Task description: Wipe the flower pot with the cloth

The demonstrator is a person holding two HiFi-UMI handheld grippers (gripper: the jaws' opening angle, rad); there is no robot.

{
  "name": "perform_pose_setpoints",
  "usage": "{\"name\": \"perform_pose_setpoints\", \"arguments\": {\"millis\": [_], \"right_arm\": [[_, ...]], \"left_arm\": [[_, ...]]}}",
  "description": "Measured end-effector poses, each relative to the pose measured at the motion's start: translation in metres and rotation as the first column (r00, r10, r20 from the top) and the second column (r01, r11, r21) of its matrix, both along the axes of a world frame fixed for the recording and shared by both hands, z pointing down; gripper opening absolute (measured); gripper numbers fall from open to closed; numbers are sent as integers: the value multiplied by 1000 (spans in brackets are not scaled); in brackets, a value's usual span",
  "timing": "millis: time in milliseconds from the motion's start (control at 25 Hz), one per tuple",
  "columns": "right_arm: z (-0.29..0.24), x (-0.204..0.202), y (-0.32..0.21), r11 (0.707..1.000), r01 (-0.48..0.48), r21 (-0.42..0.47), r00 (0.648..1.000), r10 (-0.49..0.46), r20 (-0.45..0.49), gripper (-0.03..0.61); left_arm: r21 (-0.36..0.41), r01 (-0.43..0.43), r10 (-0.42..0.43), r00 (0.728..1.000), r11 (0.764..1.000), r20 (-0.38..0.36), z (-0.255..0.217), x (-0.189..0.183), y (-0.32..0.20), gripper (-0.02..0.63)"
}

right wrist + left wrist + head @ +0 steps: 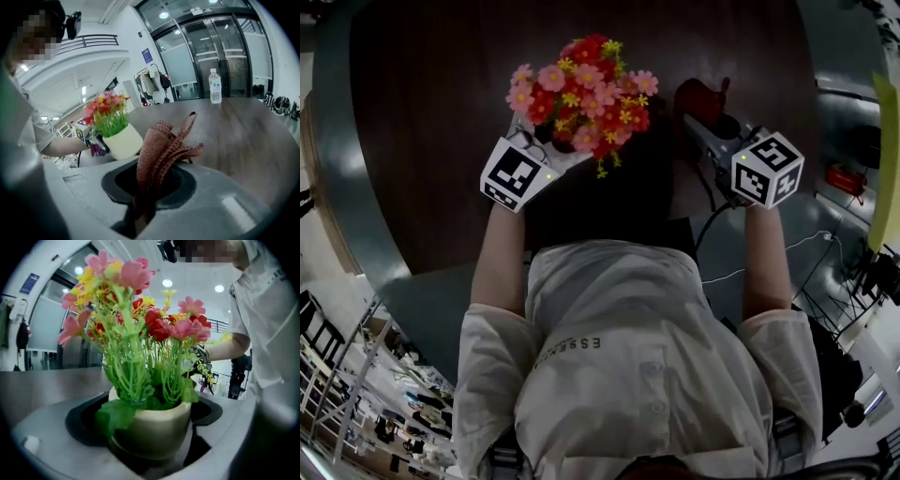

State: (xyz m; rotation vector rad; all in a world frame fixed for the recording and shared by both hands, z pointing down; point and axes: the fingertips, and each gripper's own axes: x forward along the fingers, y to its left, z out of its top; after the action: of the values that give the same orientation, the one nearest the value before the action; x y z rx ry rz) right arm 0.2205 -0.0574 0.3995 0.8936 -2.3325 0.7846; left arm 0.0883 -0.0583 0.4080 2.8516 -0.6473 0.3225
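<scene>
Fingers [47, 441] of the left gripper [150, 446] are spread wide, and the cream flower pot [154, 427] is held between them, with both black pads pressed against its sides. Pink, red and yellow flowers [140, 310] on green stems are seen standing up out of the flower pot. The flower pot is seen over the near edge of the dark wooden table [243, 136]; whether it rests on the wood cannot be told. To the right of the flower pot, near it but not touching it, a reddish-brown knitted cloth [159, 150] is pinched tight in the closed jaws of the right gripper [140, 206], and its folds stick up above them. Far beyond the flower pot, to its right, a clear water bottle [214, 86] is seen standing upright on the table.
</scene>
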Motion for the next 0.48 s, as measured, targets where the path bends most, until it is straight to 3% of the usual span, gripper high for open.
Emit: {"name": "perform_pose_setpoints", "arguments": {"millis": [120, 240, 360, 480], "right_arm": [[-6, -1, -2, 1000, 29, 6, 999, -29, 20, 51], [-35, -46, -14, 994, 83, 68, 994, -87, 67, 49], [-72, -79, -33, 973, 147, 178, 983, -164, 80, 49], [-95, -95, -42, 938, 241, 251, 966, -258, 37, 49]], "left_arm": [[9, 79, -79, 996, 997, -30, -54, 13, -17, 541], [-17, 123, -123, 992, 992, -22, -106, 10, -28, 541], [-3, 182, -182, 983, 983, -18, -146, 6, -49, 541], [16, 231, -229, 972, 973, -56, -173, -1, -68, 541]]}}
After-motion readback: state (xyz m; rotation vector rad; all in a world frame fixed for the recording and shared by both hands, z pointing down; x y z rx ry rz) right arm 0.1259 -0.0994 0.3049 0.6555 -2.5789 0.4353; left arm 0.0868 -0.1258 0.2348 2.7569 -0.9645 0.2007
